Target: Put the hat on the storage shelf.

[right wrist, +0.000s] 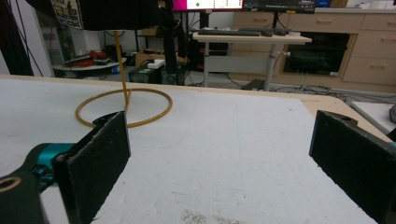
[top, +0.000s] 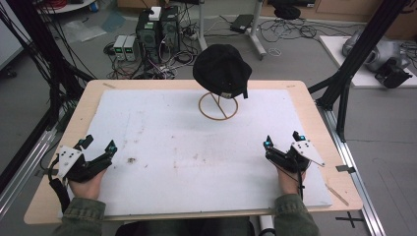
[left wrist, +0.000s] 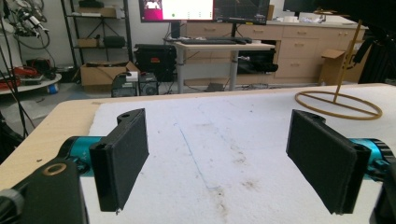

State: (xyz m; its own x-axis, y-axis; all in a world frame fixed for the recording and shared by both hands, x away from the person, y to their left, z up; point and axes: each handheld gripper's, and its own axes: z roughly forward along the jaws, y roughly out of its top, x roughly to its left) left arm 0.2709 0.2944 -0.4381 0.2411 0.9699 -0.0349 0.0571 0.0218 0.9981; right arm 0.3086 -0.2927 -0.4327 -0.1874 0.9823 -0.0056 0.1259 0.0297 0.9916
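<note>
A black cap [top: 222, 70] sits on top of a thin gold wire stand whose ring base [top: 218, 106] rests on the white mat at the far middle of the table. The ring base [left wrist: 338, 104] appears at the upper right of the left gripper view, and the ring base [right wrist: 123, 108] with the cap's underside [right wrist: 112, 13] at the upper left of the right gripper view. My left gripper [top: 100, 145] lies at the near left, open and empty. At the near right my right gripper [top: 283, 140] is open too, with nothing between its jaws. Both are far from the cap.
The white mat [top: 196, 147] covers most of the wooden table [top: 93, 88]. Black frame posts [top: 344, 78] stand at the right edge, with cables and computer boxes [top: 157, 29] on the floor beyond. Small dark stains [top: 132, 160] mark the mat.
</note>
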